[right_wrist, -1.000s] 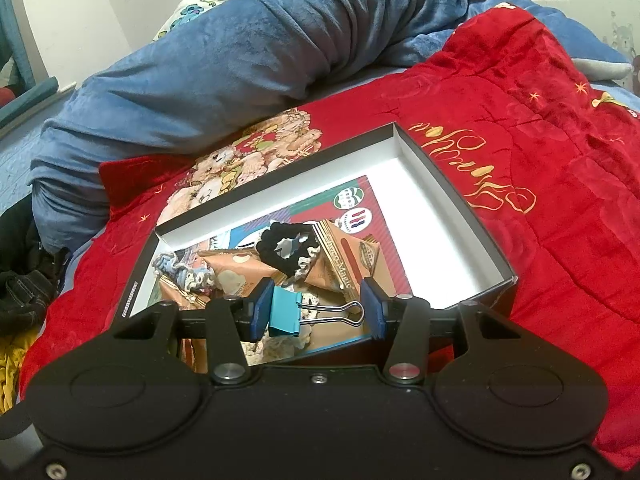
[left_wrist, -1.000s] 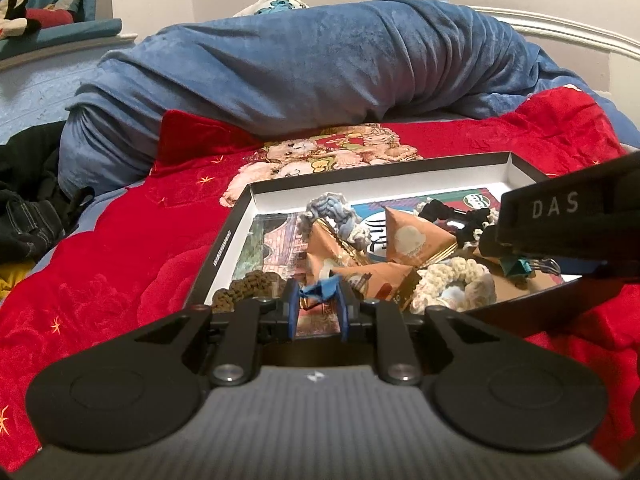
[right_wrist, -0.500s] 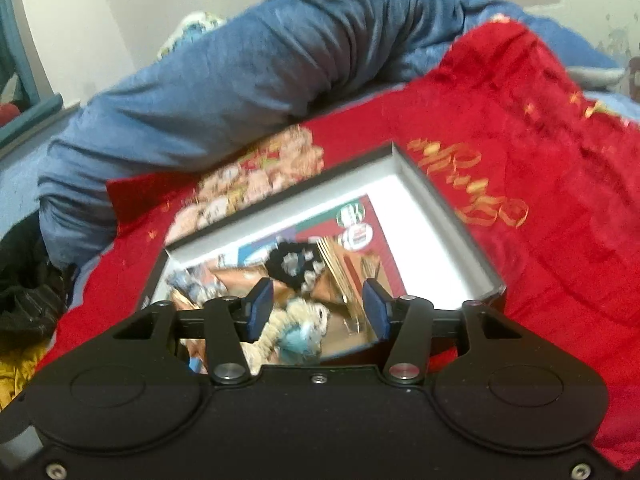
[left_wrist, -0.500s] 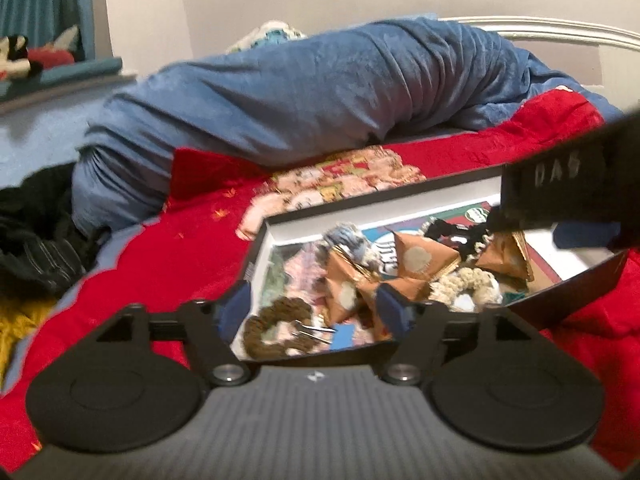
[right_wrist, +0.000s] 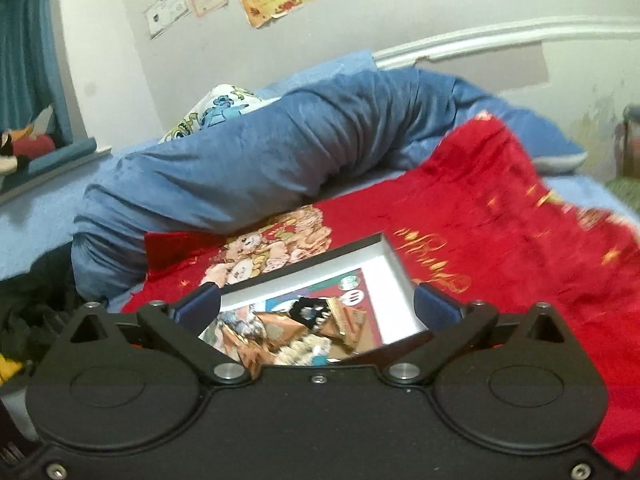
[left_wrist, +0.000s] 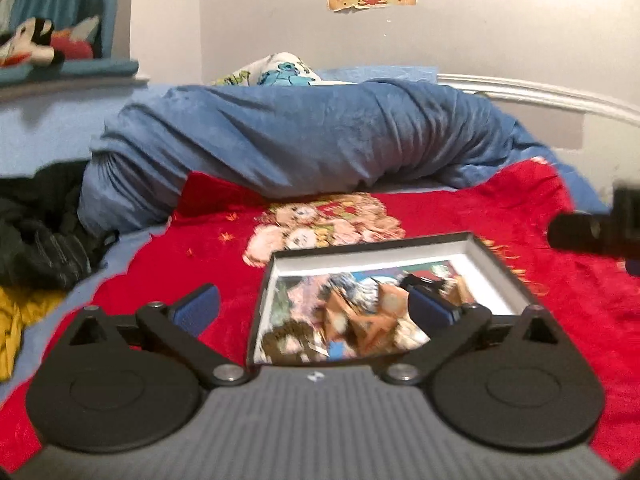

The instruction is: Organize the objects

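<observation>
A shallow black box with white walls [left_wrist: 498, 270] lies on the red blanket [left_wrist: 200, 248]. It holds brown triangular packets [left_wrist: 360, 316], a brown scrunchie [left_wrist: 286, 336], a blue binder clip [left_wrist: 335, 349] and a black hair piece [right_wrist: 310, 308]. In the right wrist view the box [right_wrist: 400, 270] also shows a cream scrunchie [right_wrist: 304, 346]. My left gripper [left_wrist: 314, 306] hovers above the box's near edge. Its jaws are opening wide with nothing between them. My right gripper [right_wrist: 317, 304] hangs likewise over the near edge, jaws opening and empty.
A rolled blue duvet [left_wrist: 300, 140] lies across the bed behind the box. Black clothing [left_wrist: 36, 232] and yellow fabric [left_wrist: 16, 320] sit at the left. A blurred black piece of the right-hand tool [left_wrist: 596, 232] juts in at the right edge. White headboard [right_wrist: 500, 36] behind.
Each gripper let go of its binder clip into the box and spread wide. Both pulled up and back, so the box looks smaller and lower.
</observation>
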A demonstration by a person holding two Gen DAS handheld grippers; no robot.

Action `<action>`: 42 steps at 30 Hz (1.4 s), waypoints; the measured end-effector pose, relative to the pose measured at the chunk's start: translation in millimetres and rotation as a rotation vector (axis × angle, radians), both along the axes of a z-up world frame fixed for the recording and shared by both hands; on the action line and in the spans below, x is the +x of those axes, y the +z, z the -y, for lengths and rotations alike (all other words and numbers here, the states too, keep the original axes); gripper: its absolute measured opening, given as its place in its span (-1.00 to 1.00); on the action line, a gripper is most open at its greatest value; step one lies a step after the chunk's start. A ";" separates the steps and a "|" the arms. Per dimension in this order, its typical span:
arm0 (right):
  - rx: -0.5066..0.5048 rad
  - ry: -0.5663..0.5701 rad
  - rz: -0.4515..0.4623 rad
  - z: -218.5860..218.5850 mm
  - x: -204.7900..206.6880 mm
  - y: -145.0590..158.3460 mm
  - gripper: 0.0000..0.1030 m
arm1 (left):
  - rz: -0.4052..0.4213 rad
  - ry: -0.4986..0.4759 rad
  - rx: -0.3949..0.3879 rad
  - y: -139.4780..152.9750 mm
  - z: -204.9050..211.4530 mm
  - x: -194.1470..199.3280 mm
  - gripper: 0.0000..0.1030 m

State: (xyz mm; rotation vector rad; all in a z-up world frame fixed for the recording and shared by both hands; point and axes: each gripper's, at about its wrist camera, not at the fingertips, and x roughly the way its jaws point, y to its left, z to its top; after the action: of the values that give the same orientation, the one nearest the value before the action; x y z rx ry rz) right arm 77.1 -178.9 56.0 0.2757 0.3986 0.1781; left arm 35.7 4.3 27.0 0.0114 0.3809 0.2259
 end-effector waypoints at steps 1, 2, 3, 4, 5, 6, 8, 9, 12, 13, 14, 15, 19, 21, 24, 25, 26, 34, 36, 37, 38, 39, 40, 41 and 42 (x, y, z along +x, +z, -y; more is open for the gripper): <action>-0.022 -0.016 0.001 1.9 -11.6 2.7 1.00 | -0.007 -0.006 -0.005 1.2 -1.3 -10.9 1.00; -0.043 -0.028 0.001 3.8 -23.8 3.8 1.00 | -0.012 -0.008 -0.005 1.1 -3.1 -19.5 1.00; -0.061 -0.029 -0.003 5.2 -34.8 3.7 1.00 | -0.021 -0.013 0.001 0.3 -4.9 -29.6 1.00; -0.080 -0.026 -0.009 7.1 -44.7 2.3 1.00 | -0.035 -0.019 0.010 -1.4 -7.0 -39.0 1.00; -0.100 -0.029 -0.019 8.2 -54.7 -0.4 1.00 | -0.050 -0.016 0.012 -3.2 -9.3 -45.0 1.00; -0.112 -0.040 -0.026 9.3 -63.0 -3.0 1.00 | -0.068 -0.011 0.006 -4.4 -11.9 -50.2 1.00; -0.120 -0.078 -0.031 12.5 -77.6 -10.7 1.00 | -0.071 -0.012 -0.017 -4.9 -15.5 -55.3 1.00; -0.122 -0.097 -0.040 13.8 -81.0 -14.7 1.00 | -0.076 -0.014 -0.031 -5.2 -17.1 -55.0 1.00; -0.113 -0.135 -0.101 18.4 -74.5 -26.7 1.00 | -0.078 -0.004 -0.064 -9.7 -19.9 -50.5 1.00; -0.097 -0.142 -0.113 21.0 -70.0 -31.8 1.00 | -0.077 0.001 -0.080 -13.0 -21.0 -47.0 1.00; -0.072 -0.152 -0.128 24.1 -65.8 -38.0 1.00 | -0.081 0.005 -0.096 -17.1 -22.1 -44.2 1.00; -0.050 -0.165 -0.145 26.7 -60.9 -44.3 1.00 | -0.092 0.015 -0.111 -22.8 -23.7 -39.5 1.00; 0.034 -0.207 -0.170 36.6 -40.0 -65.4 1.00 | -0.197 0.045 -0.159 -46.7 -28.9 -17.8 1.00; 0.032 -0.225 -0.180 37.4 -30.6 -73.1 1.00 | -0.234 0.040 -0.179 -55.4 -30.2 -12.5 1.00; -0.030 -0.229 -0.158 31.1 -23.5 -78.3 1.00 | -0.264 0.036 -0.187 -63.1 -29.0 -10.1 1.00; -0.058 -0.211 -0.158 27.3 -21.0 -80.7 1.00 | -0.277 0.029 -0.192 -64.7 -29.1 -9.4 1.00; -0.082 -0.197 -0.163 23.4 -17.3 -82.2 1.00 | -0.286 0.028 -0.196 -66.5 -29.1 -9.0 1.00; -0.190 -0.172 -0.201 5.6 -5.2 -91.2 1.00 | -0.318 0.039 -0.178 -68.1 -30.0 -11.5 1.00; -0.205 -0.146 -0.219 1.6 -1.7 -93.9 1.00 | -0.319 0.035 -0.171 -68.1 -28.9 -9.5 1.00; -0.214 -0.135 -0.226 -0.9 0.0 -95.0 1.00 | -0.320 0.033 -0.168 -68.3 -28.4 -8.8 1.00; -0.227 -0.126 -0.235 -4.2 1.9 -96.9 1.00 | -0.320 0.031 -0.165 -68.7 -27.9 -8.1 1.00; -0.240 -0.117 -0.245 -7.2 3.6 -98.7 1.00 | -0.323 0.030 -0.164 -69.1 -27.9 -7.4 1.00; -0.251 -0.106 -0.255 -9.6 5.0 -101.0 1.00 | -0.326 0.031 -0.166 -69.0 -28.9 -6.1 1.00; -0.261 -0.091 -0.270 -12.4 7.5 -103.6 1.00 | -0.327 0.030 -0.172 -69.1 -29.7 -5.8 1.00; -0.271 -0.079 -0.282 -14.5 9.8 -106.2 1.00 | -0.327 0.029 -0.178 -69.1 -30.7 -5.6 1.00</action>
State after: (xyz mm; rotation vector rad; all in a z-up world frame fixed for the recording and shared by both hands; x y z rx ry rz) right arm 86.9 -164.4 -50.2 0.0478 0.6835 0.0054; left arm 30.1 35.1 -42.1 -0.1342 0.7260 0.2180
